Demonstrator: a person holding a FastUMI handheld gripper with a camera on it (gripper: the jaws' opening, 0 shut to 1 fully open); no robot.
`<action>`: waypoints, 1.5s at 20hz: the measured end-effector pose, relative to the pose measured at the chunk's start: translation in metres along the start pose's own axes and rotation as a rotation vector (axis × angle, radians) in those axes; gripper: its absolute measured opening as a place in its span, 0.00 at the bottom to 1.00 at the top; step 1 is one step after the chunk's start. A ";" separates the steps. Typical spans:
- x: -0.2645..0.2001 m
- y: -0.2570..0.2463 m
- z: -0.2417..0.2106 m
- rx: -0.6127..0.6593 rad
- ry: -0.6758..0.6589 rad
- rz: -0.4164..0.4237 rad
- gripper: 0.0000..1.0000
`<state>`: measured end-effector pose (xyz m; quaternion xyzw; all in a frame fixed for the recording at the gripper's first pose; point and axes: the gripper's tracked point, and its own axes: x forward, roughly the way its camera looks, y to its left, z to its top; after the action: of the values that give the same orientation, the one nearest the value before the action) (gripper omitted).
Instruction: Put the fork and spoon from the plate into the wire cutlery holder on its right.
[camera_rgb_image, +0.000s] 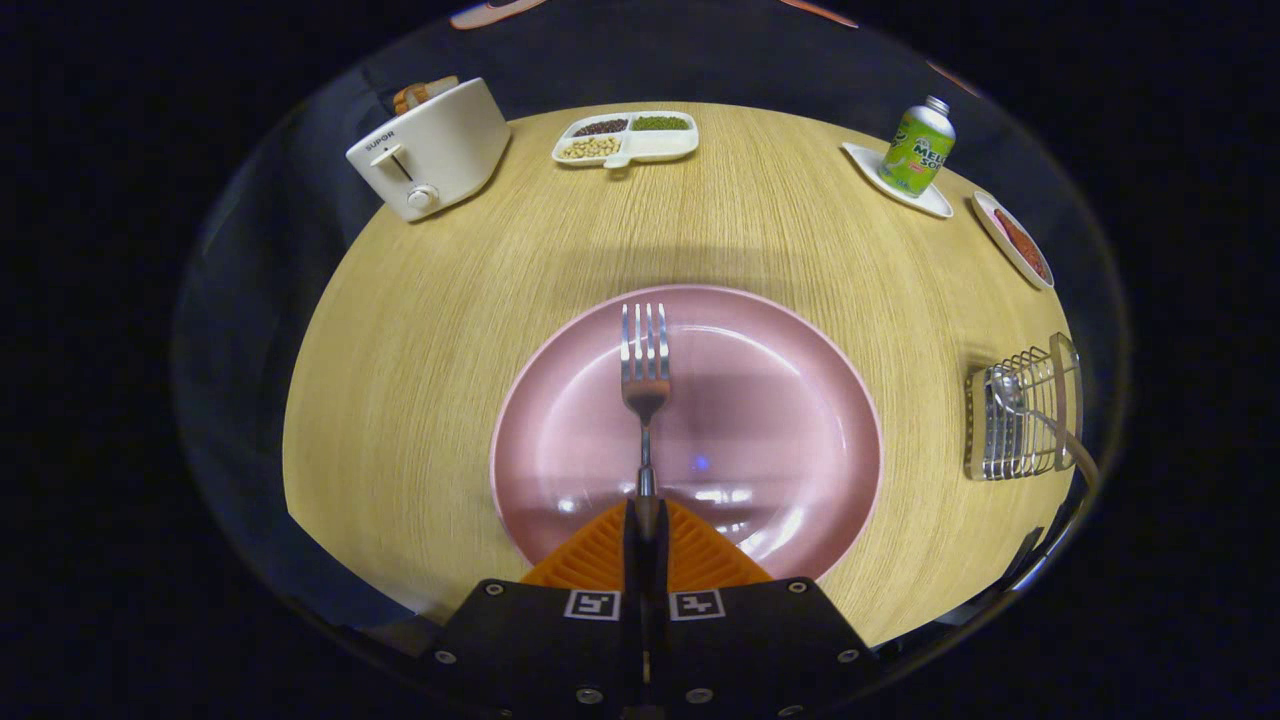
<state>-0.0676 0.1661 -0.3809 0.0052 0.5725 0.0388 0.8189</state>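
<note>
A silver fork (645, 375) points away from me over the pink plate (800, 420), tines toward the far rim. My gripper (646, 512) is shut on the fork's handle, both orange fingers (590, 555) pressed against it. The wire cutlery holder (1025, 412) stands on the table to the right of the plate. A spoon (1040, 420) rests in the holder, its bowl at the left side and its handle sticking out toward the near right.
A white toaster (430, 148) with bread sits at the far left. A divided white dish of beans (627, 137) is at the far middle. A green can on a white coaster (916, 150) and a small dish (1015, 240) stand at the far right.
</note>
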 end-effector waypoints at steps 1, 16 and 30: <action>-0.006 -0.006 0.003 -0.003 -0.015 -0.003 0.04; -0.106 -0.195 0.001 0.154 -0.090 -0.164 0.04; -0.100 -0.251 -0.018 0.137 -0.002 -0.192 0.07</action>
<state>-0.1039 -0.0922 -0.3061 0.0066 0.5709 -0.0790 0.8172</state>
